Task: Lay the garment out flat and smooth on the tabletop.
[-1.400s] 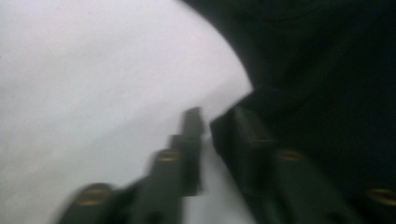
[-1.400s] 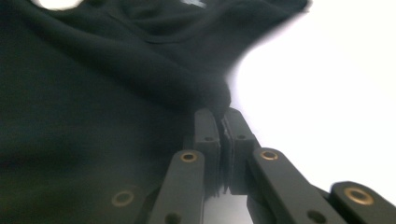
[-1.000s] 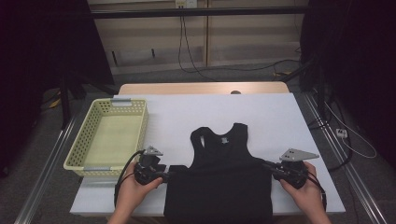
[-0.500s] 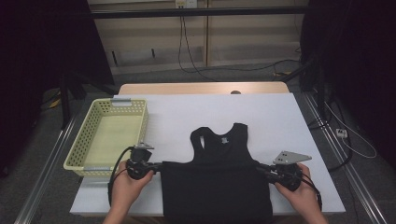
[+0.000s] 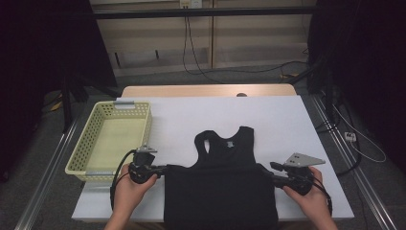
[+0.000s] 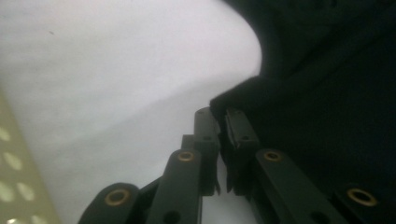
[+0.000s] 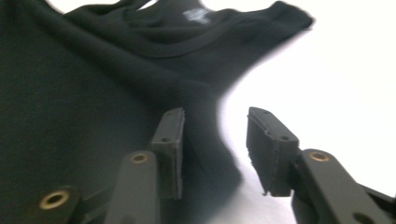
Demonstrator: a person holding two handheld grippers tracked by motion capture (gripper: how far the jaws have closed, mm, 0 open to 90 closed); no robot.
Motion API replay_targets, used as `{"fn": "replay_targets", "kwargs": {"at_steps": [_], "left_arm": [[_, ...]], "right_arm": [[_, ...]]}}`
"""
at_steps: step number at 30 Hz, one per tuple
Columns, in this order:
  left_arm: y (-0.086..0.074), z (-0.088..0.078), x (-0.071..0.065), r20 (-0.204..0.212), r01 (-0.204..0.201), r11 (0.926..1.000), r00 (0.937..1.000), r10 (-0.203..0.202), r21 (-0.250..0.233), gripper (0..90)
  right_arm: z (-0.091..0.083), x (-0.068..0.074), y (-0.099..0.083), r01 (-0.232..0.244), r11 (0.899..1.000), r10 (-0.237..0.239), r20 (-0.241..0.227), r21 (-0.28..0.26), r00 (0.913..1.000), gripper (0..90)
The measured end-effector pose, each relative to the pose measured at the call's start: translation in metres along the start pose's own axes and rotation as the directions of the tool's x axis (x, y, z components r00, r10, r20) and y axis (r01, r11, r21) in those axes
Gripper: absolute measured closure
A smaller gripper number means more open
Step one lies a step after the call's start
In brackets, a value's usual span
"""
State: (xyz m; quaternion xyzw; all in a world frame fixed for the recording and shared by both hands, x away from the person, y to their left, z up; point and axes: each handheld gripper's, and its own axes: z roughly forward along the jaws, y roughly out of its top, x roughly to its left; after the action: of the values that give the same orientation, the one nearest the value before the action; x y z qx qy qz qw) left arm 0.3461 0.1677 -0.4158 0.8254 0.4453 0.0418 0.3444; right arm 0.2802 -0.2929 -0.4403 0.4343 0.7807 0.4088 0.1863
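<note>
From the high view I see the black tank top (image 5: pixel 222 187) lying flat on the white table cover (image 5: pixel 201 115), its neck and straps pointing away from me and its folded lower part reaching the near edge. My left gripper (image 5: pixel 160 168) sits at the garment's left edge, level with the armhole, and in the left gripper view (image 6: pixel 220 122) its jaws are pinched nearly together on a small corner of black cloth, so I have that edge gripped. My right gripper (image 5: pixel 268 168) is at the opposite edge, under its grey three-cornered plate (image 5: pixel 303 159). In the right gripper view (image 7: pixel 215 135) its jaws stand apart, having just been opening; the hem of the tank top lies between them, with one pad over the cloth and the other over bare white cover, neither pressing on it. The white label inside the neckline shows further up that view. A pale yellow perforated basket (image 5: pixel 81 148) stands on the table to the left, just beside my left hand (image 5: pixel 128 189) and apart from the garment.
</note>
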Motion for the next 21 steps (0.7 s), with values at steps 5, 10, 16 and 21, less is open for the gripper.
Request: {"fn": "replay_targets", "kwargs": {"at_steps": [5,10,16,21], "left_arm": [[0.003,-0.008,-0.001,0.011,0.002,0.9991,0.9999,-0.001,-0.043,65.4],[0.005,0.001,-0.010,0.069,-0.031,0.9991,0.9971,0.033,-0.027,43.3],[0.006,0.016,-0.022,0.078,-0.090,0.9959,0.9928,0.091,-0.010,31.5],[0.006,0.022,-0.025,0.084,-0.099,0.9951,0.9916,0.099,0.004,27.6]], "right_arm": [[-0.016,-0.015,-0.005,-0.059,0.997,0.062,0.073,-0.046,0.9954,47.4],[-0.016,-0.020,-0.012,-0.048,0.999,0.044,0.132,0.024,0.9903,45.5],[-0.002,-0.009,-0.017,0.001,0.994,-0.011,0.090,0.108,0.9959,43.3],[0.004,0.006,-0.010,0.018,0.997,-0.019,0.009,0.076,0.9998,39.9]]}}
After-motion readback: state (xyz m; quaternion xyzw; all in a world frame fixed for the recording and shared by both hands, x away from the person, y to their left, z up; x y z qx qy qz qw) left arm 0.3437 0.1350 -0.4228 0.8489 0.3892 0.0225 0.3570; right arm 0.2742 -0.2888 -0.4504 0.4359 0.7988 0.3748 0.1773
